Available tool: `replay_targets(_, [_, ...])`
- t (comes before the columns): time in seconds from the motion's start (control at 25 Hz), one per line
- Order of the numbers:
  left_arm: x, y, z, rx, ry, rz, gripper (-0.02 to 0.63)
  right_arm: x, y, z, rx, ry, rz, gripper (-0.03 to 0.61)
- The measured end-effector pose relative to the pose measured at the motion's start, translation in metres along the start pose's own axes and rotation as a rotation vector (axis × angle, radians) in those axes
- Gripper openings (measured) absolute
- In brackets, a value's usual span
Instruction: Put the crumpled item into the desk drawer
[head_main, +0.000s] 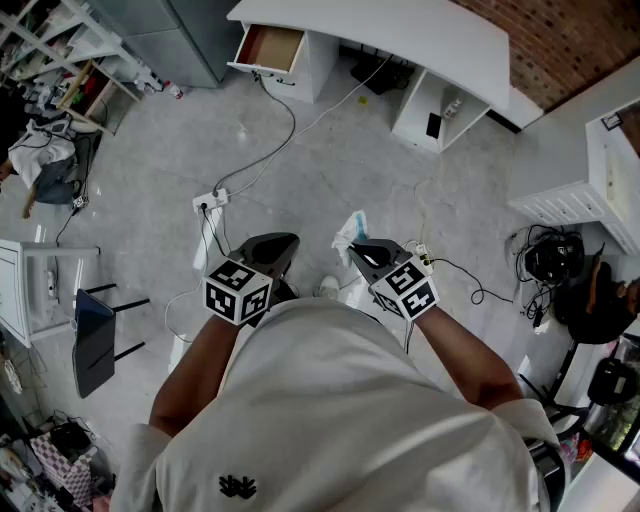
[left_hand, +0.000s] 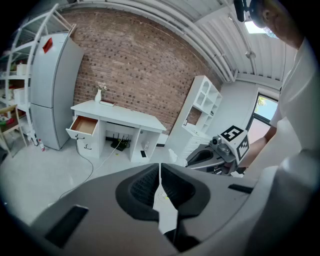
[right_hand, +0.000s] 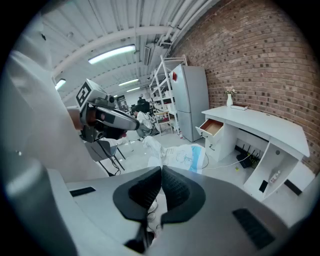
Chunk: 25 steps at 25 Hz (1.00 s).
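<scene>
Right gripper (right_hand: 161, 172) jaws are closed on the crumpled item (right_hand: 182, 156), a white and blue plastic wrapper. It sticks up past the jaw tips, and the pinch is on its lower edge. Left gripper (left_hand: 160, 175) jaws are pressed together with nothing between them; it hangs just beside the right one at waist height.

Step in hand, as I judge it, is the carry. The desk (head_main: 400, 30) is well apart from me across the floor. Its drawer (head_main: 270, 48) is pulled open at the left end and looks empty.

To do it well:
- I keep the right jaws tight, since the item is light and floppy and could slip.
- I watch the cable (head_main: 285, 130) trailing over the floor toward the worktop.
- I come in above the drawer and lower the item inside the walls before opening.
- I keep the left gripper free to push the drawer shut.
</scene>
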<state>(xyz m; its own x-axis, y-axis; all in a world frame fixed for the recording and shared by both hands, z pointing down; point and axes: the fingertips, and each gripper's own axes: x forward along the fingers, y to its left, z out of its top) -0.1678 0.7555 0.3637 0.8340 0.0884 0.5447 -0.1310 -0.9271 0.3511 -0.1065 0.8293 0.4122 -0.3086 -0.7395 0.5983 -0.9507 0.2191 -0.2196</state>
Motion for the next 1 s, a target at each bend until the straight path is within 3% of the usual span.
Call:
replay_targets(0.2, [-0.004,0.014,0.001,-0.023,-0.031,0.028,0.031,0.015,-0.001,0.006,-0.049,0.007,0.024,0.029])
replay_targets(0.48, [-0.007,0.056,0.006,-0.055,-0.037,0.048,0.031,0.045,-0.006,0.03,-0.04,0.015,0.05,0.029])
replay_targets(0.76, [0.011,0.144,0.045,-0.064,-0.042,0.002,0.031,0.108,-0.039,0.081,-0.026,0.06,0.031,0.029])
replay_targets(1.0, [0.006,0.245,0.11,-0.075,-0.077,-0.008,0.031,0.184,-0.083,0.167,-0.08,0.103,0.01,0.029])
